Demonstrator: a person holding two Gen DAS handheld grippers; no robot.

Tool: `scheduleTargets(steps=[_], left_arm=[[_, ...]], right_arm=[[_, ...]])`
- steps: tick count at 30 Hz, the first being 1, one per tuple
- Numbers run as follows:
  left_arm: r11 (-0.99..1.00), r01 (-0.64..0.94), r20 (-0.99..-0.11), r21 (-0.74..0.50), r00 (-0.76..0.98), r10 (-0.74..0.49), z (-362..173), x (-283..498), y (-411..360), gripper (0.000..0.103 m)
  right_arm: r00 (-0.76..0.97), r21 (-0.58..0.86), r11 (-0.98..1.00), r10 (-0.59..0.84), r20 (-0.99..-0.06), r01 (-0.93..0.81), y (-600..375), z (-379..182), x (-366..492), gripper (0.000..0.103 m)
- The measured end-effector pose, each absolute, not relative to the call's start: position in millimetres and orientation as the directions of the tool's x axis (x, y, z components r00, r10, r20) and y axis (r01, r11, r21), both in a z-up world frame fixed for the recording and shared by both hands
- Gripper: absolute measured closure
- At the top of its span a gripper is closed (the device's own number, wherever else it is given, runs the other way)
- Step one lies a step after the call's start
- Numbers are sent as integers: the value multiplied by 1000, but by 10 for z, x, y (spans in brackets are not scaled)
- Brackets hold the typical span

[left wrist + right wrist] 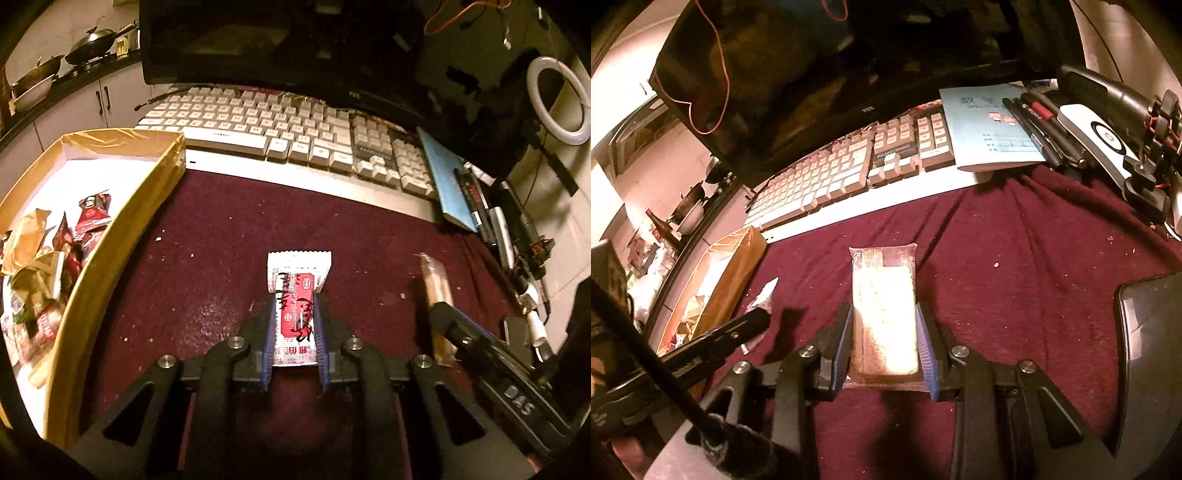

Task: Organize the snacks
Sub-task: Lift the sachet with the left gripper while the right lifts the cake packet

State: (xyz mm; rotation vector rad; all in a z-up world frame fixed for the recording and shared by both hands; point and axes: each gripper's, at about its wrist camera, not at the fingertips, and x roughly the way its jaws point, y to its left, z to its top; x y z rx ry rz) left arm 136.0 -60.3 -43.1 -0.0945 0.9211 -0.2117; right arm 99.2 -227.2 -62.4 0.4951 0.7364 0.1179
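My left gripper (295,306) pinches the red-and-white sachet (298,295) — pads tight on it. My right gripper (884,314) clamps the clear-wrapped snack bar (884,306) above the maroon cloth (1015,258).

The left gripper (295,317) pointed steeply down with its blue-padded jaws pinched tight on a red-and-white packet (298,295), while the right gripper (884,332), tilted down less steeply just beside it, held its jaws wider, clamped against a clear-wrapped pale snack (884,306).
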Motion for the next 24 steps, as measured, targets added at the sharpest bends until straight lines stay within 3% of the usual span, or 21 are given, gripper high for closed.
scheduleTargets(steps=[24], left_arm=[[951, 145, -703, -273, 644, -301, -3, 1114, -328, 82]], right_arm=[[751, 422, 907, 284, -596, -8, -2112, -559, 968, 70]])
